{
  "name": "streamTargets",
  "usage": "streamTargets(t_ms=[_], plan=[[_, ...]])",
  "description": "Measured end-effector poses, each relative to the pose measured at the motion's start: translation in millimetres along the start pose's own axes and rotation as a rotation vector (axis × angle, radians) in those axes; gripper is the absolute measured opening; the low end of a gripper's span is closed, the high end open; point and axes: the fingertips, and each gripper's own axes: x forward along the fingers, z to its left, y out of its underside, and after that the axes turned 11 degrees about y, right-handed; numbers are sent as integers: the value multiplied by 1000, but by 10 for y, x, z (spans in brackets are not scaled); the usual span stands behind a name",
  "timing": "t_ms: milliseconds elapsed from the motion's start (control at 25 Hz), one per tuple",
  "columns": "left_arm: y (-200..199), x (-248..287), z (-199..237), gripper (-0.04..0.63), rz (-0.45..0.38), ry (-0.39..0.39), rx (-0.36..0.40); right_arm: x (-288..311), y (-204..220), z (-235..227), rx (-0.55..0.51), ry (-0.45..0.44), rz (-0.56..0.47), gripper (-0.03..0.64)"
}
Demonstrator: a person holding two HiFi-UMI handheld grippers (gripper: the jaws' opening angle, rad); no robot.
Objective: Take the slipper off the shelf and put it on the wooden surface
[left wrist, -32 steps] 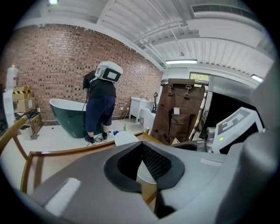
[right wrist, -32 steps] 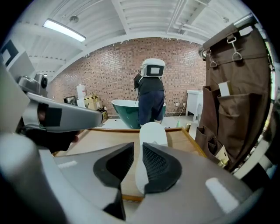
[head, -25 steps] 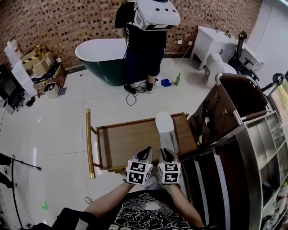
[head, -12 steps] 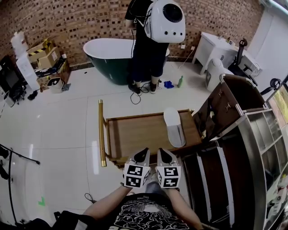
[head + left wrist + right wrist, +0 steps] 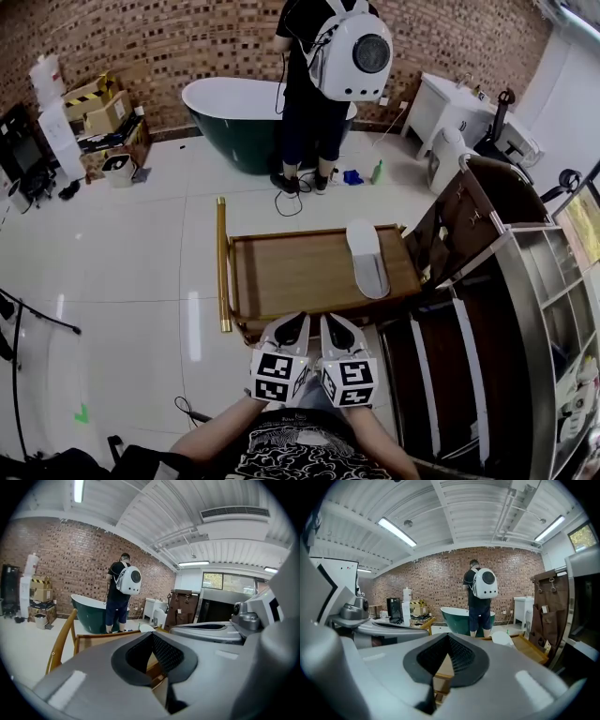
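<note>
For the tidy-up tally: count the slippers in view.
1. The white slipper lies on the right part of the wooden surface; the shelf at the right may hide others.

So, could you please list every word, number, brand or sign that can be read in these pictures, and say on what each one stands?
No text can be read anywhere.
Left marker cube, right marker cube: black-and-white square patterns only, no letters.
Cardboard boxes: print too small to read.
Shirt: blurred pattern, not legible.
Brown cabinet, white tag: too small to read.
</note>
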Motion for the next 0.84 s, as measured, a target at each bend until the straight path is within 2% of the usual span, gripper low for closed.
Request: streamTargets(t_ms=[840], plan=[[55,-322,-215,5,-28,-1,20,-360,-33,141,7,-6,-40,0]])
